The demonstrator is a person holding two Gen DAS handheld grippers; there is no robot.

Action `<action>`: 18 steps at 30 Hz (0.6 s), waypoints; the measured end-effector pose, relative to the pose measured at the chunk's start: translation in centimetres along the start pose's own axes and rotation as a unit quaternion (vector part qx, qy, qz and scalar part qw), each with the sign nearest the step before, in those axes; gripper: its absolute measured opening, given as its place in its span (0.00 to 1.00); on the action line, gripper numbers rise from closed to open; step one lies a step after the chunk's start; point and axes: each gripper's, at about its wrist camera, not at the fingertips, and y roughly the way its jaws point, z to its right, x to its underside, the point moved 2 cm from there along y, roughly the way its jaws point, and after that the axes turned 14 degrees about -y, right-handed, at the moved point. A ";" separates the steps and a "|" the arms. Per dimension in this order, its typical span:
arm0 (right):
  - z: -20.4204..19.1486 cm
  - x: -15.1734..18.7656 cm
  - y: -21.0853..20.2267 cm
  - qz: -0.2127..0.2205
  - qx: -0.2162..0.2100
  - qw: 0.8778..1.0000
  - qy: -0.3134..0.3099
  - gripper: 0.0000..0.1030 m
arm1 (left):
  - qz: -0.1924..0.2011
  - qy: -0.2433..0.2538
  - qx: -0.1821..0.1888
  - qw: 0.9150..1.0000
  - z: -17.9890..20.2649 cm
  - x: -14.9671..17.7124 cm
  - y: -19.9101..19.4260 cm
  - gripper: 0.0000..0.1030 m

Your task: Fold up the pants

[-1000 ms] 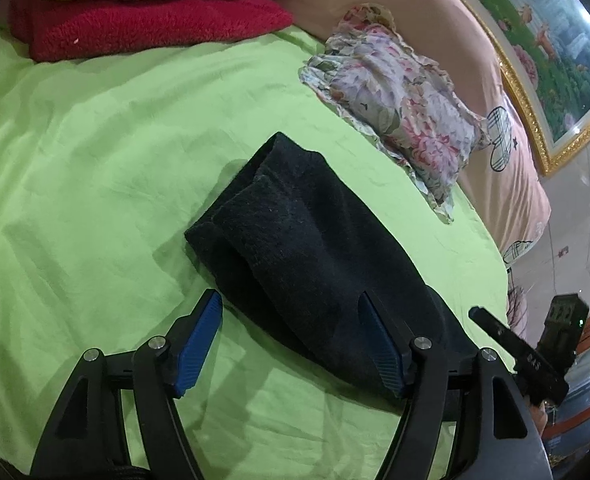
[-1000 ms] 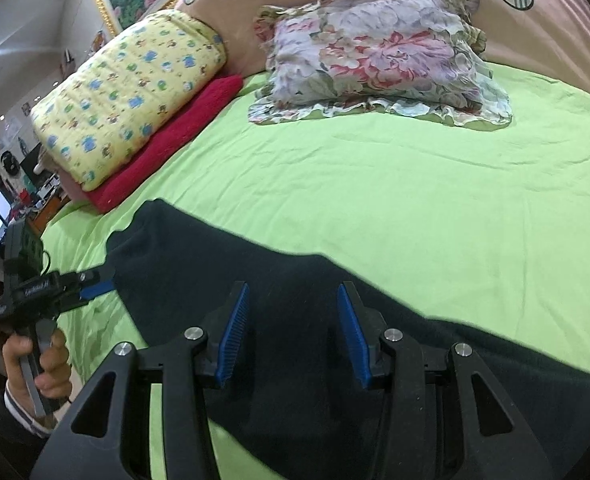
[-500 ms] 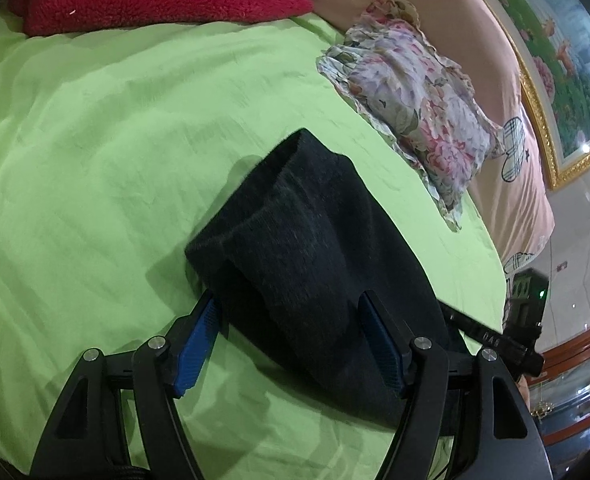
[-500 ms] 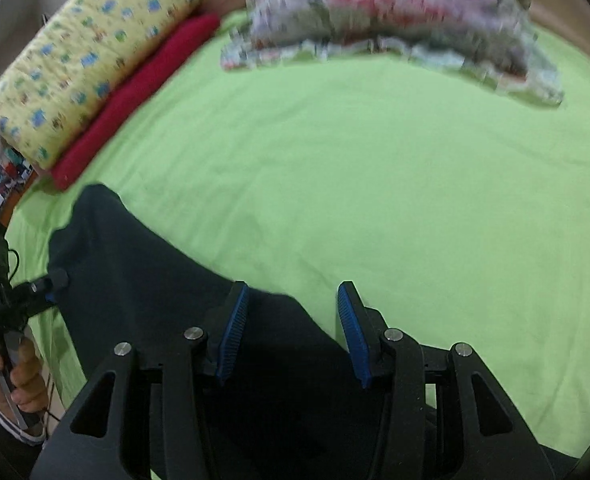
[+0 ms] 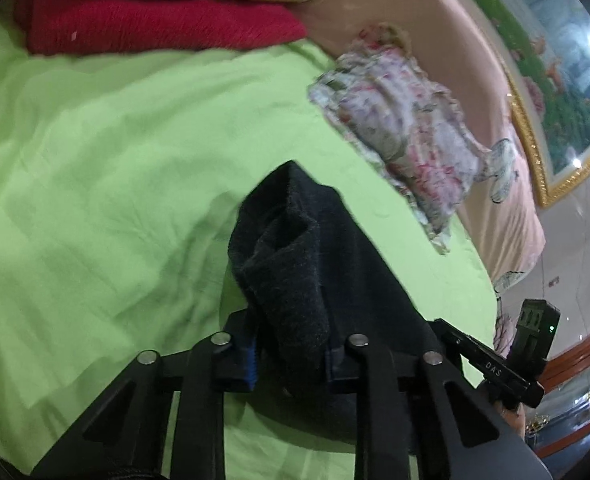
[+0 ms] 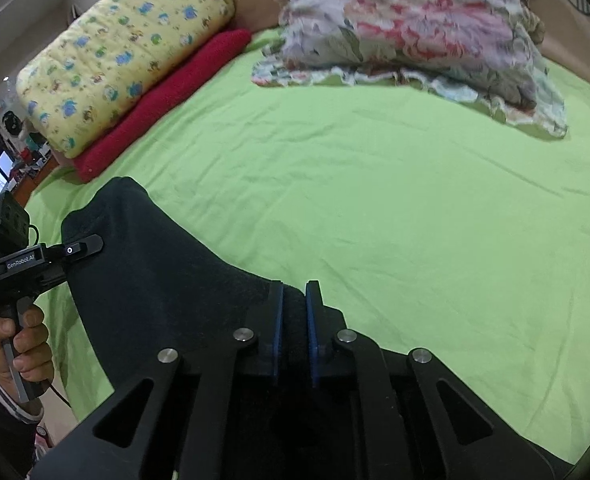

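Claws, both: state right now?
Left claw: shut on the black pants.
Right claw: shut on the black pants' edge.

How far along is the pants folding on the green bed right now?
Partly done: the dark fleece pants already lie doubled lengthwise on the green bedsheet. In hand: the left gripper and the right gripper are each shut on an end. Left: bringing the ends together, then releasing.

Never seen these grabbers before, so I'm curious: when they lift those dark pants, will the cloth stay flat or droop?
Probably droop: the pants already bunch into folds where the left gripper pinches them. Between there and the right gripper the fuzzy cloth curves loosely, so it likely sags but shouldn't slip.
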 end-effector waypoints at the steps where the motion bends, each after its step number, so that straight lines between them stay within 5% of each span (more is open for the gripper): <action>1: -0.3 -0.2 -0.7 0.009 -0.001 1.000 -0.003 0.11 | 0.003 0.001 0.009 1.000 0.4 0.1 -0.9 0.21; 7: -1.2 -1.0 -2.6 0.048 0.004 0.999 -0.021 0.10 | 0.008 -0.011 0.070 0.997 1.3 0.9 -6.5 0.20; 16: -2.7 -0.4 2.8 0.029 0.023 0.999 -0.023 0.11 | 0.016 0.025 -0.022 0.999 -3.1 0.0 -3.1 0.20; 18: -2.2 0.1 3.3 0.029 0.029 0.999 -0.003 0.18 | 0.020 0.030 -0.039 0.999 -3.9 0.2 -2.7 0.29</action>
